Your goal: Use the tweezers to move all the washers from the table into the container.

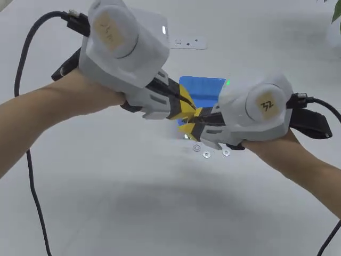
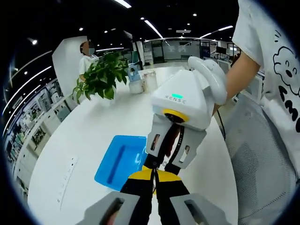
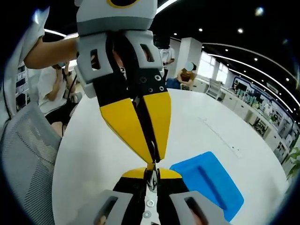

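Yellow tips of my right gripper (image 3: 151,177) closed, nose to nose with my closed left gripper (image 3: 152,155), probably sharing tweezers, too thin to confirm | washers (image 3: 149,204) on the table (image 3: 93,154) just below | blue container (image 3: 208,185) beyond, waiting.

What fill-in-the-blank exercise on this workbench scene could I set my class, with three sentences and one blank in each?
The container behind the tools is coloured ____. In the head view, ____ washers lie in plain sight on the white table. The left tool and the right tool meet tip to tip, and both have jaws tipped in ____.
Missing words: blue; three; yellow.
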`<state>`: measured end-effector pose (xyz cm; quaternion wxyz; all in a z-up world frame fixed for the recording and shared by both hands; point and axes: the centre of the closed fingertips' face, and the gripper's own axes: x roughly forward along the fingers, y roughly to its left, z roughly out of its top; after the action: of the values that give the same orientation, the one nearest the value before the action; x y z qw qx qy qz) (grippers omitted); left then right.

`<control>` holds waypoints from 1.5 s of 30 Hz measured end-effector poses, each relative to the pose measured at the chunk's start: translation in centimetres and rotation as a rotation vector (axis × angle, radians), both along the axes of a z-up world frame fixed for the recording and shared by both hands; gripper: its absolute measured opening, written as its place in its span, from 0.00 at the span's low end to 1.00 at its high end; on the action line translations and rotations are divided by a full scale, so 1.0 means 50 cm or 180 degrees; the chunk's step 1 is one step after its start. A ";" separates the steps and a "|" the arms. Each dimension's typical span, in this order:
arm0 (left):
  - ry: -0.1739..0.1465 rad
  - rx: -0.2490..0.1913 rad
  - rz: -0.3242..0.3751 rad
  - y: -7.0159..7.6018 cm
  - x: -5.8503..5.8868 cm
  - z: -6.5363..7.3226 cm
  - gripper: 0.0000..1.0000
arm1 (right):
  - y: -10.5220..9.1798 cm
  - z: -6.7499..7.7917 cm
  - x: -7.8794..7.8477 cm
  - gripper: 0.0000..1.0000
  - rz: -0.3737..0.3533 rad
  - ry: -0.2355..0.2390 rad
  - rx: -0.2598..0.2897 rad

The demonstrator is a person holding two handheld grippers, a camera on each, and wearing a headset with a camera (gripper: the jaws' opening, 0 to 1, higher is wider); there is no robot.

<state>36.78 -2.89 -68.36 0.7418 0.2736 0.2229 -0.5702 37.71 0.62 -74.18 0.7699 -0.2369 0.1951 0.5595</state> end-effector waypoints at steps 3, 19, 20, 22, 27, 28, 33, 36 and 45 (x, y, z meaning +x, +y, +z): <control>-0.0123 -0.0054 0.0024 -0.006 0.008 0.025 0.00 | -0.002 0.026 0.015 0.03 -0.0045 -0.0077 0.0074; -0.0356 -0.0138 0.0274 -0.018 0.077 0.028 0.00 | -0.009 0.038 0.092 0.04 -0.0315 -0.0276 0.0077; -0.0379 -0.0148 0.0323 -0.018 0.082 0.025 0.00 | -0.010 0.034 0.098 0.04 -0.0335 -0.0284 0.0068; -0.0388 -0.0145 0.0380 -0.017 0.087 0.022 0.00 | -0.009 0.028 0.107 0.04 -0.0348 -0.0277 0.0063; -0.0361 -0.0122 0.0495 -0.014 0.107 -0.001 0.00 | -0.004 0.000 0.125 0.04 -0.0383 -0.0220 0.0030; -0.0360 -0.0118 0.0510 -0.014 0.110 -0.009 0.00 | -0.003 -0.005 0.128 0.04 -0.0392 -0.0206 0.0020; -0.0351 -0.0044 0.0575 -0.009 0.130 -0.042 0.00 | 0.000 -0.034 0.139 0.04 -0.0448 -0.0109 0.0008; -0.0377 0.0032 0.0585 -0.009 0.135 -0.055 0.00 | 0.002 -0.050 0.148 0.04 -0.0479 -0.0050 -0.0009; -0.0328 0.0041 0.0679 -0.001 0.159 -0.084 0.00 | -0.002 -0.075 0.161 0.04 -0.0548 0.0121 -0.0036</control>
<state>44.72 -2.96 -72.55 0.8070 0.2820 0.2160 -0.4718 45.76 0.53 -77.91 0.8100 -0.2129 0.2325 0.4946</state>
